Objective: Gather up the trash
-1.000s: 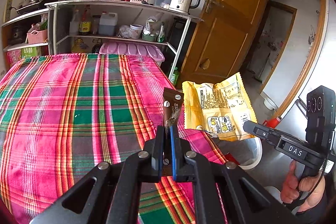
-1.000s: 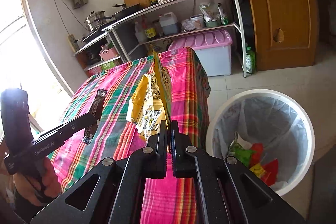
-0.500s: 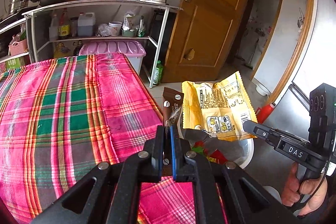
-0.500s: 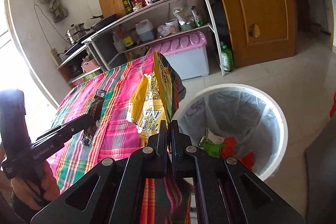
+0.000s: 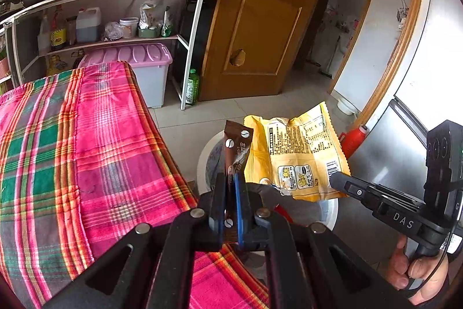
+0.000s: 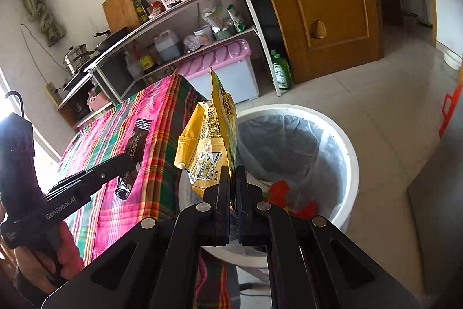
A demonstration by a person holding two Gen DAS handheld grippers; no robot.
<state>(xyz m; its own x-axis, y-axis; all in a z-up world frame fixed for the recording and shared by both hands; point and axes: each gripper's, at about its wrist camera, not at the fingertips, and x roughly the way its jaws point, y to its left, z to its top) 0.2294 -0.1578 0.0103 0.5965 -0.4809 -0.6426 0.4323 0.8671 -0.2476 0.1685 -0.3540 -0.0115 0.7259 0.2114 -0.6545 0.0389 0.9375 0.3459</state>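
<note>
"das" on right tool [image 5: 332, 181] | "genrobot.ai" on left tool [image 6: 128, 160]

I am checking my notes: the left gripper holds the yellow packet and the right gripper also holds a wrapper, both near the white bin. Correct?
Not quite: the left gripper holds the brown wrapper, as the left wrist view shows. The yellow packet is in the right gripper, by the white bin.

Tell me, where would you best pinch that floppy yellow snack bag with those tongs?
At a flat sealed edge, coming in edge-on so the fingers close on both faces. The yellow bag is empty and thin, so its crinkled middle gives little to bite. The right tongs already hold it that way, shut on its lower edge, the rest standing up above the white bin.
</note>
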